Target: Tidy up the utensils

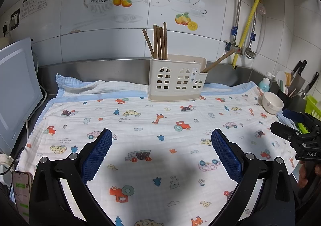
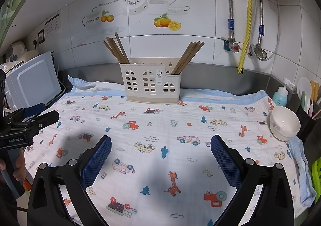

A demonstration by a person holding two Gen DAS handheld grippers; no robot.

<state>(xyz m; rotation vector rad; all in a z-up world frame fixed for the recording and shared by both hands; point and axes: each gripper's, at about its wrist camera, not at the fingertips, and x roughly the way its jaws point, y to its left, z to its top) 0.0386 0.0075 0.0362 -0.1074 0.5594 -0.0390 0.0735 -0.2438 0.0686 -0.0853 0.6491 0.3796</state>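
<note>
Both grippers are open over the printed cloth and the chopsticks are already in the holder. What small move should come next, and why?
Probably draw both grippers back and stop. The chopsticks stand in two bundles in the cream utensil holder, and none lie loose on the cloth. The left gripper and right gripper are both open and empty, so nothing seems left to pick up.

Each gripper is black plastic, with two fingers [image 1: 96,157] faced in blue, finely gridded pads [image 2: 225,160]. Behind the pads, round silver screws [image 1: 249,155] sit on the black linkage arms. White lettering marks the side of the left gripper [image 2: 17,140].
</note>
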